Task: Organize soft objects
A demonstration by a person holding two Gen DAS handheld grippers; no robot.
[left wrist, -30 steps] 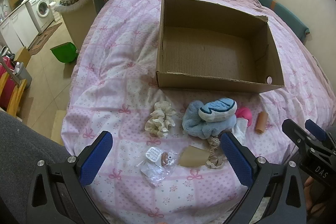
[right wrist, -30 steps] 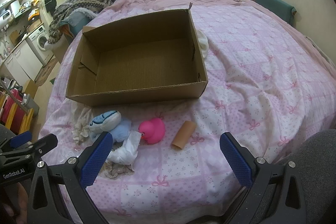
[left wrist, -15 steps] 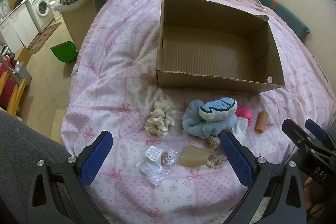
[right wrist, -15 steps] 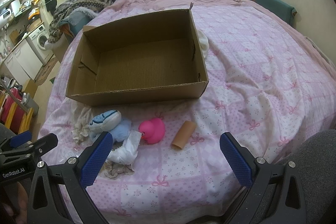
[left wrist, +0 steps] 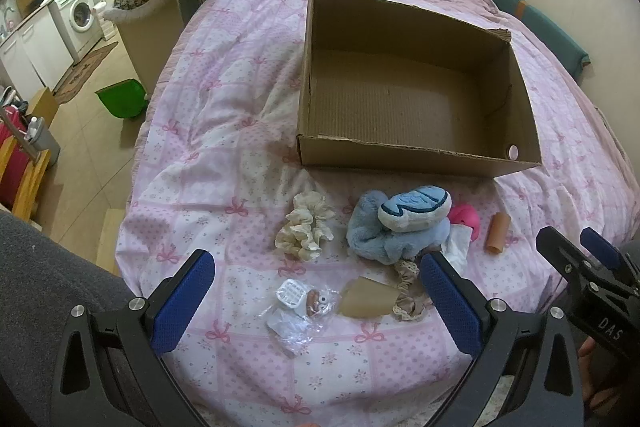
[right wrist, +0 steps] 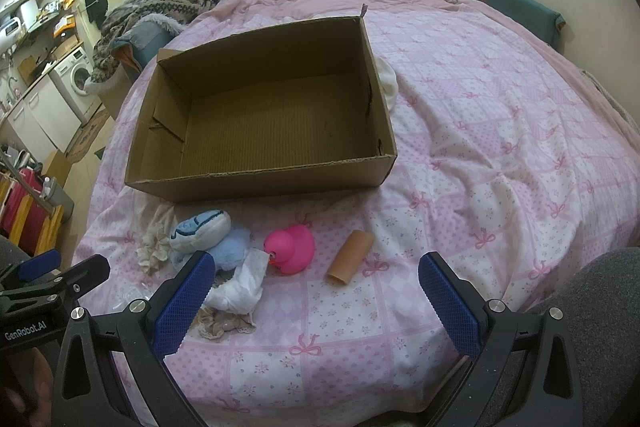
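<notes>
- The left gripper [left wrist: 314, 297] is hovering over the near edge of the pink bedspread [left wrist: 224, 131], its jaws spread wide with nothing between the blue pads.
- The right gripper [right wrist: 316, 291] is hanging beside it, likewise gaping and gripping nothing.
- An open cardboard box [left wrist: 416, 155] is sitting on the bedspread beyond the items, its floor showing bare.
- The soft things are lying in a loose row just in front of the box's near wall.
- A cream scrunchie [left wrist: 306, 227] is resting at the left end, apart from the rest.
- A blue plush toy [left wrist: 396, 225] is lying near it, with a blue-and-white stuffed piece on top.
- A pink rubber duck [right wrist: 290, 245] is sitting just right of the plush, its beak touching a crumpled white cloth [right wrist: 240, 285].
- A tan cardboard tube [right wrist: 351, 256] is lying on its side near the duck, apart from it.
- A lace-edged beige scrunchie [right wrist: 220, 325] is lying nearest the right gripper's left pad.
- A clear plastic bag [left wrist: 298, 311] holding small items is lying between the left gripper's pads, just beside a brown paper piece [left wrist: 366, 303].
</notes>
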